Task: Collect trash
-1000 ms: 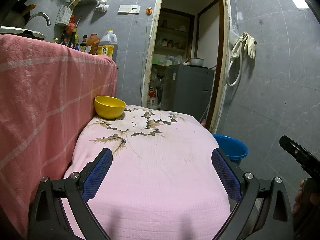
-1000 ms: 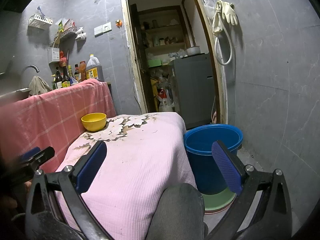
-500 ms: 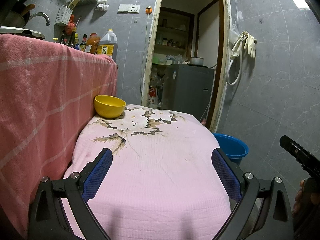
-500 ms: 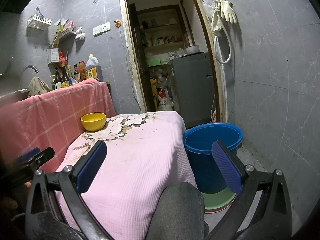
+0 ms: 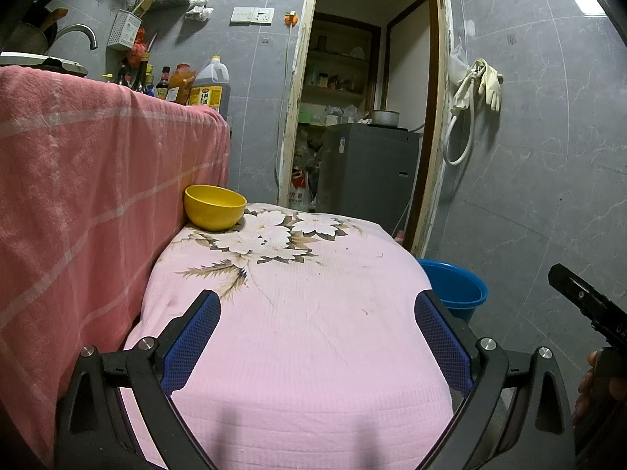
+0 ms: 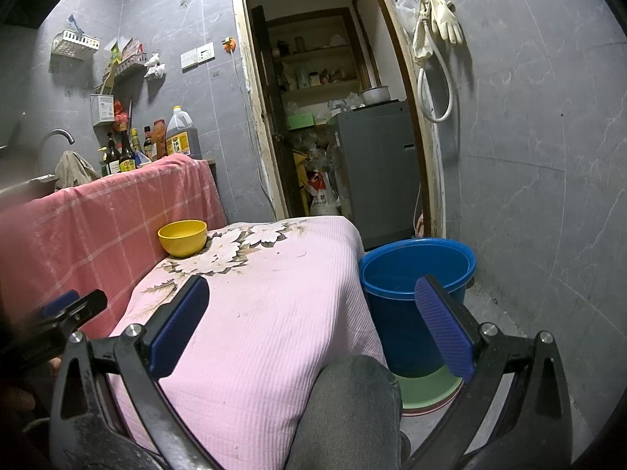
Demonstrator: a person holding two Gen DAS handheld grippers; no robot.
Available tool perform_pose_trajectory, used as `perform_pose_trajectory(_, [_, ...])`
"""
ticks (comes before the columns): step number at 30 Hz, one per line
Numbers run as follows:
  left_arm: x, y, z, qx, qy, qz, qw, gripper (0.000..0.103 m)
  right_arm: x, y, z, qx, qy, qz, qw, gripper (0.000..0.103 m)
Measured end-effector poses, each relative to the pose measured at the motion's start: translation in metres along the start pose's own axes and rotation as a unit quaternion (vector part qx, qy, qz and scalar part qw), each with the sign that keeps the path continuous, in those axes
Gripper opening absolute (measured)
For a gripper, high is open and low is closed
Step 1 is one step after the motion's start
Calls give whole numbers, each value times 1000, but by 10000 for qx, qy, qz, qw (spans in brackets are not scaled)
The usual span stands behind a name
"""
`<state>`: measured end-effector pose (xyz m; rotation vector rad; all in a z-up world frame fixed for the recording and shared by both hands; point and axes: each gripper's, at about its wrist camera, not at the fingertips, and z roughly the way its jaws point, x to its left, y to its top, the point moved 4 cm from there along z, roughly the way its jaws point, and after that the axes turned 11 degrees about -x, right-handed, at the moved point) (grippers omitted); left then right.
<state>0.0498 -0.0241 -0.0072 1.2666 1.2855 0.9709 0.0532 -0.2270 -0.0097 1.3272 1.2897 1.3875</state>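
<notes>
A table under a pink floral cloth (image 5: 313,333) fills the left wrist view. Only small dark specks (image 5: 364,311) lie on the cloth. A blue bucket (image 6: 415,282) stands on the floor at the table's right side; it also shows in the left wrist view (image 5: 454,286). My left gripper (image 5: 315,337) is open and empty, low over the near part of the table. My right gripper (image 6: 311,329) is open and empty, near the table's right front corner, above a grey-clad knee (image 6: 352,411).
A yellow bowl (image 5: 214,206) sits at the table's far left corner. A counter draped in pink checked cloth (image 5: 98,180) rises on the left, with bottles (image 6: 129,152) on top. A doorway with a grey fridge (image 6: 376,168) lies beyond. A green basin (image 6: 427,389) sits under the bucket.
</notes>
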Motion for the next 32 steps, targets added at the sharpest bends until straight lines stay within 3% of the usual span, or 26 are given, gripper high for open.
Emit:
perform_pose_trajectory(12, [4, -7, -2, 64, -12, -20, 10000, 97, 1, 0, 0, 3, -8, 8, 10000, 103])
perform_pose_trajectory(21, [9, -12, 1, 209, 289, 241, 9991, 97, 4, -2, -1, 16, -18, 8, 10000, 103])
perform_pose_trajectory(32, [16, -14, 2, 251, 246, 257, 9991, 97, 14, -12, -1, 89, -28, 36, 9999, 103])
